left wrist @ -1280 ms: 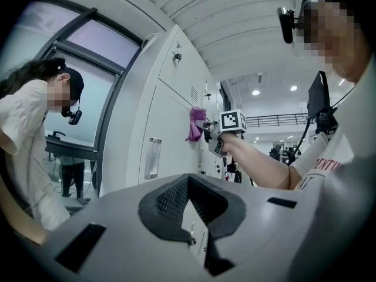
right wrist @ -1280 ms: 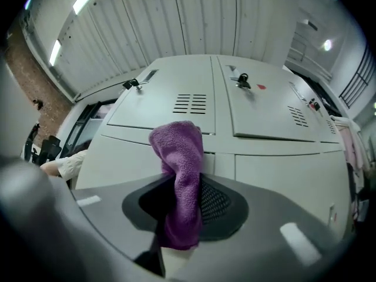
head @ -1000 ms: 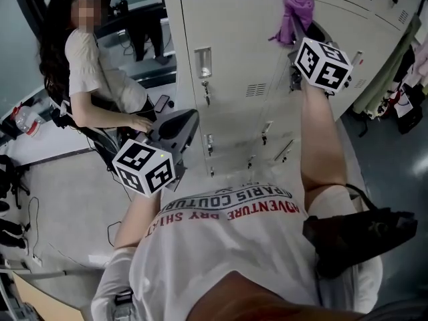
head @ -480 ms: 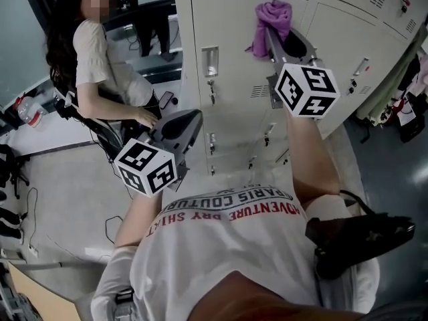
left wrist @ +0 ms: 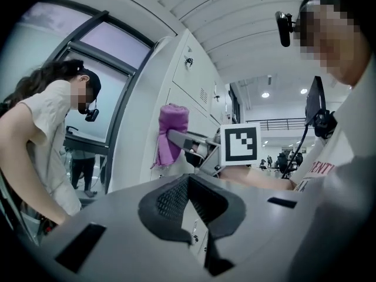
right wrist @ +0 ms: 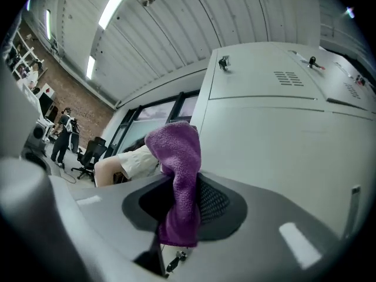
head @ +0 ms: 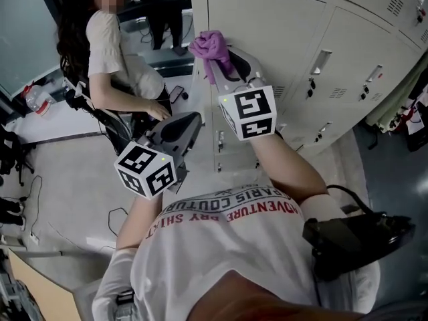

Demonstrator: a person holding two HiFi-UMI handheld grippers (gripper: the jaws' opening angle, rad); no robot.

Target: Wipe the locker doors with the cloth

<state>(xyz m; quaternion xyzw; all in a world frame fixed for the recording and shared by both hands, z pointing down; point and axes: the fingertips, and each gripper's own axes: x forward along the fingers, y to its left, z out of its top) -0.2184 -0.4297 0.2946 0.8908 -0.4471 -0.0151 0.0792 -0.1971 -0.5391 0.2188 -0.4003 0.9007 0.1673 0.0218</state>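
Note:
Pale grey locker doors [head: 281,19] stand in front of me. My right gripper [head: 219,53] is shut on a purple cloth [head: 208,44] and holds it against the left edge of a tall door; the cloth [right wrist: 176,181] hangs folded between the jaws, with the door [right wrist: 282,140] close to its right. My left gripper [head: 179,127] hangs lower, near my waist, away from the lockers, with its jaws together and nothing in them. In the left gripper view the cloth [left wrist: 171,135] and the right gripper [left wrist: 194,145] show against the locker side [left wrist: 176,81].
A person [head: 117,52] sits just left of the lockers, close to the cloth. Small handles and keys [head: 319,62] stick out of the doors. Clothes [head: 409,92] hang at the far right. A black pouch [head: 354,236] hangs at my right hip.
My right gripper has carried the cloth leftward across the door, from its upper right to its left edge. The left gripper has stayed put.

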